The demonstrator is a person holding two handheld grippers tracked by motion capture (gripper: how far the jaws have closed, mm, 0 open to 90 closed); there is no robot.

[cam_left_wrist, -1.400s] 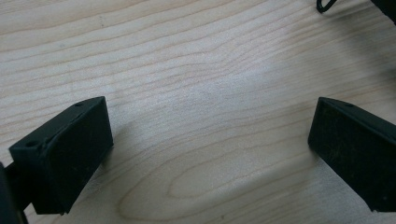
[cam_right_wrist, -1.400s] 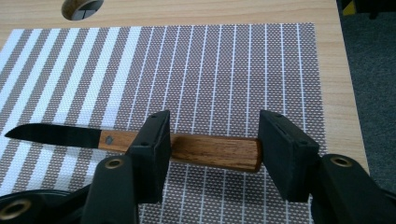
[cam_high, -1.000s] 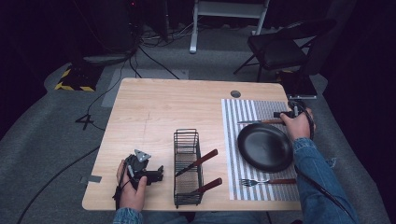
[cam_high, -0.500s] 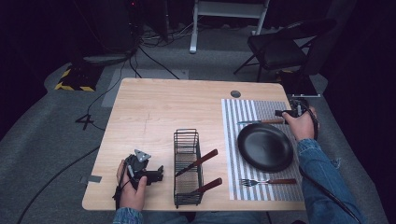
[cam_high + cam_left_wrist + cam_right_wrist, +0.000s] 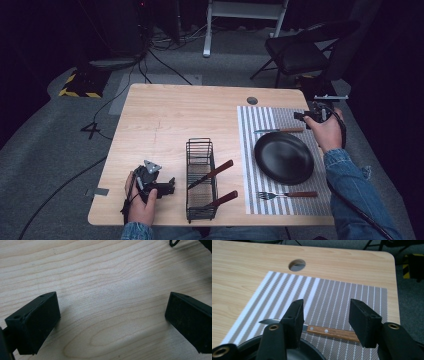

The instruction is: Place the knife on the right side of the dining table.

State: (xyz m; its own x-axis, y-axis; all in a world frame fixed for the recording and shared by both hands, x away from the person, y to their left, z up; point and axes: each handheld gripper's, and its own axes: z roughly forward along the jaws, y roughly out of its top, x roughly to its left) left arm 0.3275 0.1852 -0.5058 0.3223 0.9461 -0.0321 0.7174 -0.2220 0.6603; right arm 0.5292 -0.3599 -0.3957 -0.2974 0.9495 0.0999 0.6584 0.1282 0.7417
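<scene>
A black plate (image 5: 283, 157) lies on the striped placemat (image 5: 265, 117), with a wooden-handled knife (image 5: 279, 130) beyond it and a fork (image 5: 287, 194) on its near side. My right gripper (image 5: 300, 116) hovers open just above and behind the knife's handle (image 5: 333, 332), jaws apart with nothing between them. The plate's rim (image 5: 312, 348) shows under the jaws. My left gripper (image 5: 167, 186) rests open low over bare wood (image 5: 110, 302) at the table's near left, beside the wire rack (image 5: 200, 177). Its fingers (image 5: 35, 322) stand wide apart.
The black wire rack holds two wooden-handled utensils (image 5: 212, 174). A round cable hole (image 5: 252, 100) sits at the table's far edge near the mat. A chair (image 5: 300, 50) and cables stand on the floor beyond the table.
My right gripper has drawn slightly back and up from the knife, which stays on the mat. The left gripper has not moved.
</scene>
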